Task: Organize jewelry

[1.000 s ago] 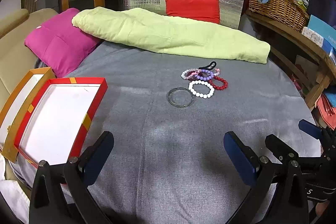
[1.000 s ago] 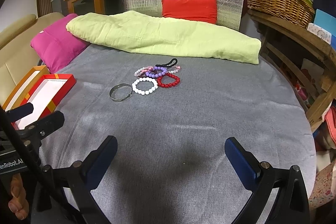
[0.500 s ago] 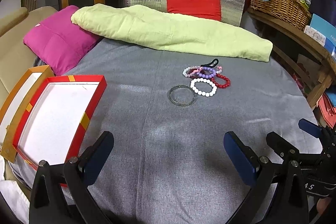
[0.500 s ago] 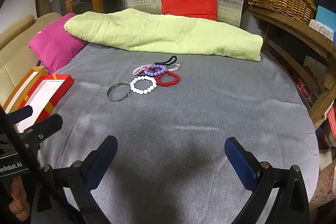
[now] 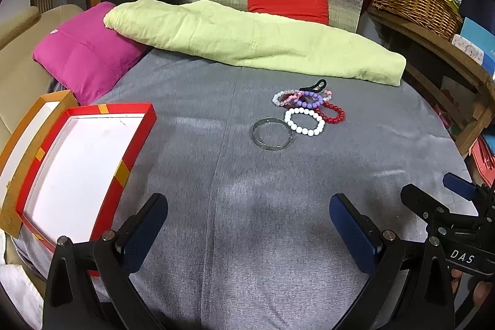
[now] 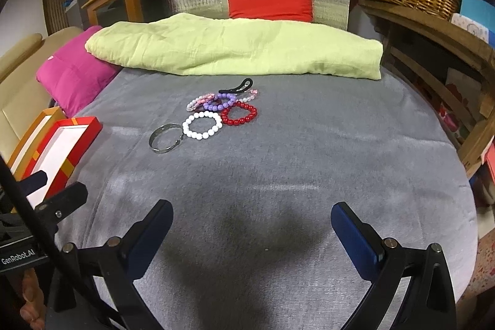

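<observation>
Several bracelets lie in a cluster on the grey cloth: a silver bangle [image 5: 271, 133] [image 6: 165, 137], a white bead bracelet [image 5: 304, 121] [image 6: 202, 125], a red bead one [image 5: 332, 113] [image 6: 238, 113], a purple one [image 5: 307, 100] [image 6: 221, 101], a pale pink one [image 6: 198, 101] and a black band [image 5: 315, 85] [image 6: 237, 86]. An open red box [image 5: 80, 156] [image 6: 63, 141] with a white floor sits at the left. My left gripper [image 5: 247, 232] hovers open near the front edge, well short of the bracelets. My right gripper [image 6: 251, 237] is open too, empty.
A lime-green folded blanket [image 5: 247, 39] and a magenta cushion [image 5: 83, 57] lie at the back. An orange box lid [image 5: 34, 113] is beside the red box. A wooden shelf [image 5: 439, 45] with a wicker basket [image 5: 414, 2] borders the right side.
Both views have shifted slightly; the bracelets sit a little lower and nearer in the right wrist view. Both grippers stay open and nothing on the cloth has moved.
</observation>
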A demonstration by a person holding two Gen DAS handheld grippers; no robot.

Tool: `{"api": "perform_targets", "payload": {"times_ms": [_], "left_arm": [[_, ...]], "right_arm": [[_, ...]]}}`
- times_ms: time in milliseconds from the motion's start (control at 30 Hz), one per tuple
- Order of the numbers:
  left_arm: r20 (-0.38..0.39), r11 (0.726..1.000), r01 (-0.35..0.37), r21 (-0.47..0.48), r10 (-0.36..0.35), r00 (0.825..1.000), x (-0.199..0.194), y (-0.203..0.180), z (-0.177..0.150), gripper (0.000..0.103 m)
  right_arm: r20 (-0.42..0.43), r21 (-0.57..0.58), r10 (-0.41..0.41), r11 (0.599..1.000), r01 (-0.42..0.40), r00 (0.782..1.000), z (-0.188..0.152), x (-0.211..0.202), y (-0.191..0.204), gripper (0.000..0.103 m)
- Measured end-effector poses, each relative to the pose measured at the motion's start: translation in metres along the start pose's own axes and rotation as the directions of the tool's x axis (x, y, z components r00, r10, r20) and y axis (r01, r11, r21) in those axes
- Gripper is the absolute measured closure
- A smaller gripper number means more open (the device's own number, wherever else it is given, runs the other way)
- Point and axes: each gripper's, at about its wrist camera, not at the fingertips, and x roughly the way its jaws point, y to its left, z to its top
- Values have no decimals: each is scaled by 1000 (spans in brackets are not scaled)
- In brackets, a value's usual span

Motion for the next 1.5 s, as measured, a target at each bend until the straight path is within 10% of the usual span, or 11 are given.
{"api": "perform_targets", "payload": {"times_ms": [600, 900, 1167, 1367, 1500], "left_arm": [[-30, 999, -30, 18, 31, 999, 30, 9, -8, 0], [-38, 1000, -18, -20, 17, 999, 47, 21, -6, 0], [-44, 999, -17, -40, 15, 999, 52, 26, -4, 0], [-46, 998, -27, -52, 25, 999, 53, 31, -2, 0], [-51, 998, -37, -59, 34, 998, 54, 33, 1, 0]], "right_arm": [[-86, -21, 27, 999, -29, 996, 4, 28, -5, 1], [-207, 145, 146, 983, -117, 967, 54, 92, -26, 44], [-297, 171, 64, 985, -13, 953, 122, 169, -19, 66], [-361, 69, -23, 996, 52, 932, 123, 198, -3, 92], [-346, 48, -7, 999, 25, 938, 112, 180, -8, 93]]}}
